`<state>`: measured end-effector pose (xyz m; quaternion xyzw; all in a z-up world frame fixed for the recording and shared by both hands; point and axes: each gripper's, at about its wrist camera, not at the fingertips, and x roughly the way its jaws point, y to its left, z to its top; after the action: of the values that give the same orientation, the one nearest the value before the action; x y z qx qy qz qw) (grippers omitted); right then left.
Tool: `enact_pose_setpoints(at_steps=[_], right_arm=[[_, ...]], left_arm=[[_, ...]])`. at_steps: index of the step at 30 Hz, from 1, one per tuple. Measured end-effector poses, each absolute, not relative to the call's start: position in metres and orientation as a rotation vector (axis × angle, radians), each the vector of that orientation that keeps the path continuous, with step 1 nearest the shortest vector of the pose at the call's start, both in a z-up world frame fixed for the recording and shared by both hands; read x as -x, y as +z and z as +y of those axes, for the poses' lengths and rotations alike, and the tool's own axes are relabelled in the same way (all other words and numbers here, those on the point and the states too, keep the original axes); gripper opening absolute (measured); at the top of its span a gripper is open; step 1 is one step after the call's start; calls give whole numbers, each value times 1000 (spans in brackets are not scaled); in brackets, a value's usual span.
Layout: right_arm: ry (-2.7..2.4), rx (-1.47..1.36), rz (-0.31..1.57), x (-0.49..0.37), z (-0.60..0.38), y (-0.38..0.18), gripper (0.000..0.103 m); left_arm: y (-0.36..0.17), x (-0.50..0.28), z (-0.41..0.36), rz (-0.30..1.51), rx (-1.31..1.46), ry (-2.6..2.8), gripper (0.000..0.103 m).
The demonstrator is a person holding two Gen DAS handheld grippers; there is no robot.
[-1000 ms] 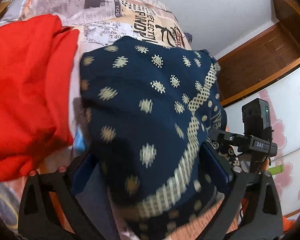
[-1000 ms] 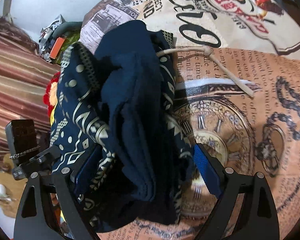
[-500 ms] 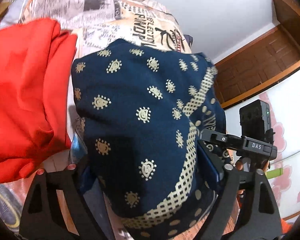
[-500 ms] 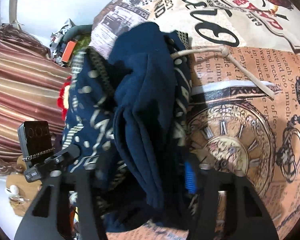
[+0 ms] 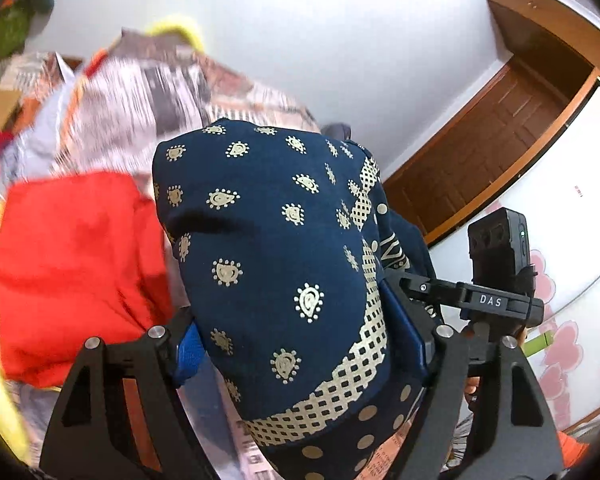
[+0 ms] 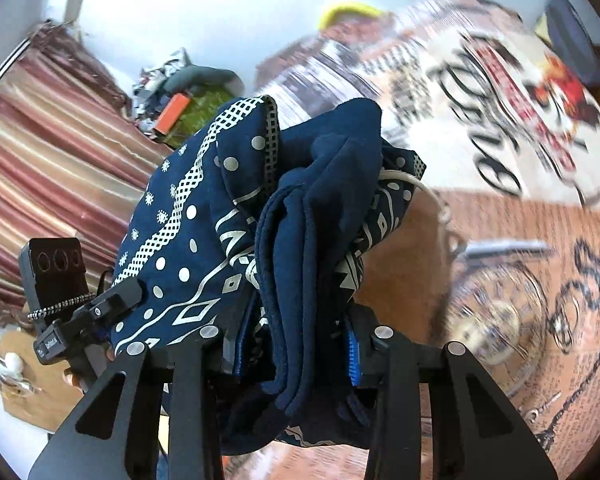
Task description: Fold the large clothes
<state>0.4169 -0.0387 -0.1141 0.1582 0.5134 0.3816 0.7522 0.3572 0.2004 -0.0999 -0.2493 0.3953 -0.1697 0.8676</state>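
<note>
Lifted navy printed garment [image 5: 284, 264] higher since a second ago; bedspread [image 6: 500, 220] drops away, blurred. My left gripper [image 5: 300, 344] and right gripper [image 6: 296, 344] both clamp bunched cloth, held between them. Garment looks folded; setting down beside red garment [image 5: 68, 264] remains.

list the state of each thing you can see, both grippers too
navy garment: bunched, held up off the bed
left gripper: shut on the garment
right gripper: shut on the garment
red cloth: lying crumpled on the bed
drawstring: hanging loose
</note>
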Motion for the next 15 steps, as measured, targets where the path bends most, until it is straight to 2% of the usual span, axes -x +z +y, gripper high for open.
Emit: enact_pose_setpoints(at_steps=[7, 15], right_arm=[[905, -292, 1048, -423, 24, -88, 33], [964, -267, 1048, -442, 108, -117, 33]], left_arm=[[-76, -343, 264, 766, 527, -295, 78], [-100, -355, 337, 769, 546, -180, 78]])
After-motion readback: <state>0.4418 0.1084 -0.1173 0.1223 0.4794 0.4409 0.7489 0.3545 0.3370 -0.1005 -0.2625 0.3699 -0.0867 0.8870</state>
